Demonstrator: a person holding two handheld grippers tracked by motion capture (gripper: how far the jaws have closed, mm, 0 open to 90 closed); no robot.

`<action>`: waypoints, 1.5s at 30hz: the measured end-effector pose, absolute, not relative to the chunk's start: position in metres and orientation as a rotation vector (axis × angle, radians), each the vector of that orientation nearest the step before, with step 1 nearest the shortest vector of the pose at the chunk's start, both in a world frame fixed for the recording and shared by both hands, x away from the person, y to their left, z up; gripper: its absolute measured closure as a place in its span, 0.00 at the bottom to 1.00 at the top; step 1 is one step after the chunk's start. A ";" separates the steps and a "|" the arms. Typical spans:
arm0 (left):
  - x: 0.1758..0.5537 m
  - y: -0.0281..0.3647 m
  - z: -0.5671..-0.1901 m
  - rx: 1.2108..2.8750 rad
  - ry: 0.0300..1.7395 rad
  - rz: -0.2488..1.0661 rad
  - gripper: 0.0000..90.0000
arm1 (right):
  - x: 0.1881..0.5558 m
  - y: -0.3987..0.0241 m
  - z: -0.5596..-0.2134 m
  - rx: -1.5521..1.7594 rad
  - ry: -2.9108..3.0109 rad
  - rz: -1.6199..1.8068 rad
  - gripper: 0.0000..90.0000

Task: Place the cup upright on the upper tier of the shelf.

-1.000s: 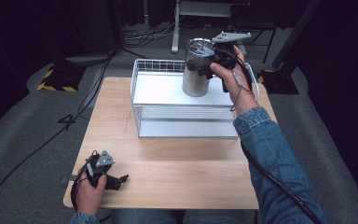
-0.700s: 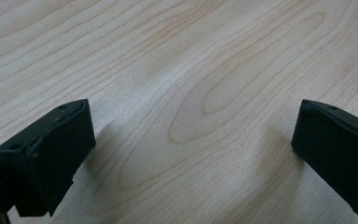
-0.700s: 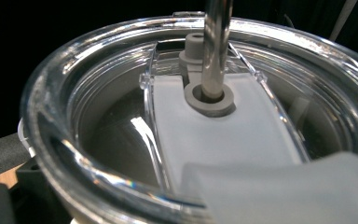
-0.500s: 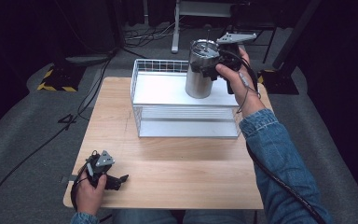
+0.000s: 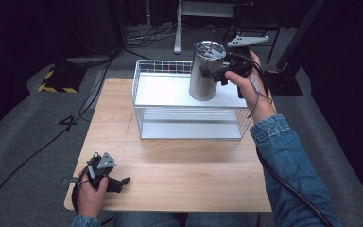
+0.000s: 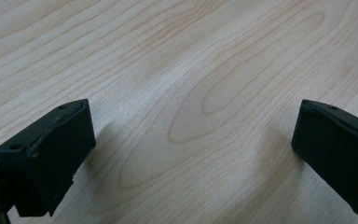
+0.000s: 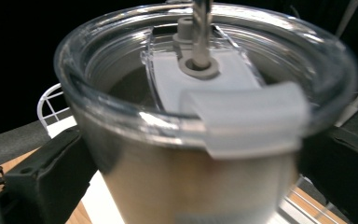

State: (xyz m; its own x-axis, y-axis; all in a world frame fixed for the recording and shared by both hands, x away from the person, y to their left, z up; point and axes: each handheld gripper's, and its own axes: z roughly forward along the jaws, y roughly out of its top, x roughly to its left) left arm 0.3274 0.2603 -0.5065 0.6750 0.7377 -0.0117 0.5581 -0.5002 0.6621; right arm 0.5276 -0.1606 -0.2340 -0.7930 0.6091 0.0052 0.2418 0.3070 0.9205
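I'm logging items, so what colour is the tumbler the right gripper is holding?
The tumbler is brushed silver steel with a clear lid; the high view shows it best.

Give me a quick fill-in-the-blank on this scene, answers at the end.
1. The right hand-held gripper is shut on the steel ____.
2. The tumbler is over the white wire ____.
3. The left hand-held gripper has its jaws ____, over bare wood.
4. The tumbler's clear lid has a ____ through it.

Answers: tumbler; basket; open; straw
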 end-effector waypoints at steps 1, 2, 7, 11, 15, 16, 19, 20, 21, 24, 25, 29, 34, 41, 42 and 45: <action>0.327 0.260 -0.507 2.239 0.994 0.361 0.00 | 0.527 -0.163 -0.234 0.762 2.235 1.487 0.00; 0.327 0.260 -0.507 2.240 0.993 0.360 0.00 | 0.524 -0.167 -0.233 0.763 2.229 1.492 0.00; 0.327 0.260 -0.507 2.240 0.993 0.361 0.00 | 0.518 -0.174 -0.231 0.753 2.225 1.489 0.00; 0.327 0.260 -0.507 2.240 0.993 0.361 0.00 | 0.510 -0.182 -0.227 0.739 2.219 1.487 0.00; 0.327 0.260 -0.507 2.240 0.993 0.361 0.00 | 0.498 -0.193 -0.223 0.725 2.211 1.484 0.00; 0.327 0.260 -0.507 2.240 0.993 0.361 0.00 | 0.495 -0.195 -0.222 0.722 2.209 1.485 0.00; 0.327 0.260 -0.507 2.240 0.993 0.361 0.00 | 0.489 -0.200 -0.220 0.712 2.209 1.491 0.00; 0.327 0.260 -0.507 2.239 0.994 0.359 0.00 | 0.483 -0.204 -0.218 0.699 2.208 1.492 0.00; 0.327 0.260 -0.507 2.239 0.994 0.359 0.00 | 0.483 -0.204 -0.218 0.699 2.208 1.492 0.00; 0.327 0.260 -0.507 2.240 0.993 0.361 0.00 | 0.470 -0.211 -0.218 0.683 2.215 1.491 0.00; 0.327 0.260 -0.507 2.240 0.993 0.361 0.00 | 0.470 -0.211 -0.218 0.683 2.215 1.491 0.00; 0.327 0.260 -0.507 2.241 0.992 0.361 0.00 | 0.458 -0.219 -0.220 0.675 2.216 1.486 0.00; 0.327 0.260 -0.507 2.241 0.992 0.361 0.00 | 0.440 -0.234 -0.226 0.670 2.221 1.470 0.00; 0.329 0.259 -0.507 2.235 0.999 0.364 0.00 | 0.419 -0.253 -0.237 0.665 2.231 1.449 0.00; 0.330 0.259 -0.506 2.241 0.995 0.370 0.00 | 0.416 -0.256 -0.239 0.672 2.231 1.438 0.00; 0.330 0.259 -0.507 2.237 1.001 0.354 0.00 | 0.411 -0.260 -0.243 0.679 2.235 1.437 0.00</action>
State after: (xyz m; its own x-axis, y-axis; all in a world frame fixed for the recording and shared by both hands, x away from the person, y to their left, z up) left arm 0.3297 0.2585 -0.5065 0.6716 0.7407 -0.0189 0.5642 -0.4946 0.6611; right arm 0.4112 -0.2604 -0.2431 -0.8034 0.5916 -0.0679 0.1838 0.3548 0.9167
